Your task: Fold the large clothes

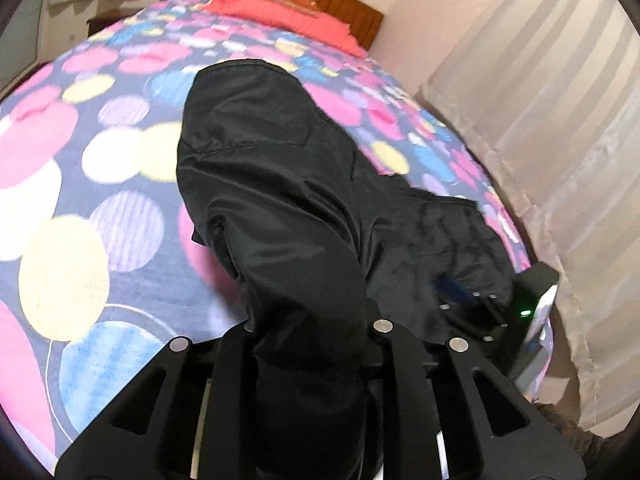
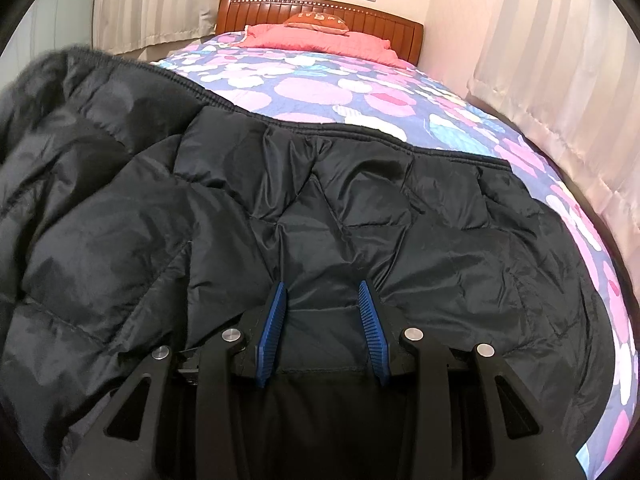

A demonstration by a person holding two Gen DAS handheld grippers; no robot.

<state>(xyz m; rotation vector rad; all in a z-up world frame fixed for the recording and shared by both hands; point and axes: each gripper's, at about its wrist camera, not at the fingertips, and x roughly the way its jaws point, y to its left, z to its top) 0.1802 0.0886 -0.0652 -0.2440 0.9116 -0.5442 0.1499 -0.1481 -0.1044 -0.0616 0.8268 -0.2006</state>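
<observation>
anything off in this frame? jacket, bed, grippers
Nothing damaged or spilled. The black jacket lies rumpled across the bed, its left side bunched up high. One fold is draped over the left gripper, hiding its fingers. The right gripper is open, with cloth between its blue pads.

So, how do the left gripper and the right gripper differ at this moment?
The left gripper is buried in the black jacket, with fabric bunched between its fingers, so it seems shut on cloth; the right gripper stands open, its blue pads apart. The left one carries fabric raised above the bedspread; the right one lies over the flat, spread part. Both are at the same jacket.
</observation>
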